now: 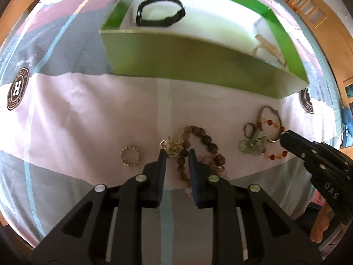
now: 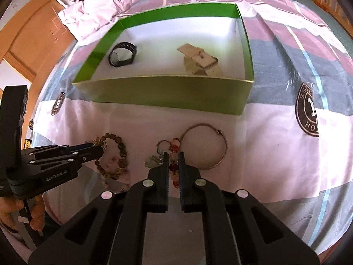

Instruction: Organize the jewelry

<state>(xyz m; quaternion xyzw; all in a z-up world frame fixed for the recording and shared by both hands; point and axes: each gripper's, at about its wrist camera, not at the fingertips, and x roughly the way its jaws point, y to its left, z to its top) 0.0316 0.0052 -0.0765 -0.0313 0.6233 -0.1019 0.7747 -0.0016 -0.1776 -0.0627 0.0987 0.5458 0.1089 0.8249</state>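
A brown bead bracelet [image 1: 199,133] with a gold charm lies on the bedspread, and my left gripper [image 1: 177,152] is shut on it, beads filling the gap between the pads. From the right wrist the same left gripper [image 2: 100,152] meets the brown bead bracelet [image 2: 120,149] at its left side. My right gripper [image 2: 173,154] is shut on an orange-red bead bracelet [image 2: 174,148]. Its tip [image 1: 283,136] shows at the right of the orange-red bead bracelet [image 1: 272,123]. The green box [image 2: 165,92] behind holds a black band [image 2: 122,54] and a beige strap [image 2: 200,61].
A metal bangle [image 2: 207,148], a pale green charm cluster [image 1: 253,144] and a small silver beaded ring [image 1: 130,155] lie on the cloth. Pink beads [image 1: 204,159] sit under the brown bracelet. Pillows lie behind the green box [image 1: 187,59]. A hand [image 2: 13,209] holds the left gripper.
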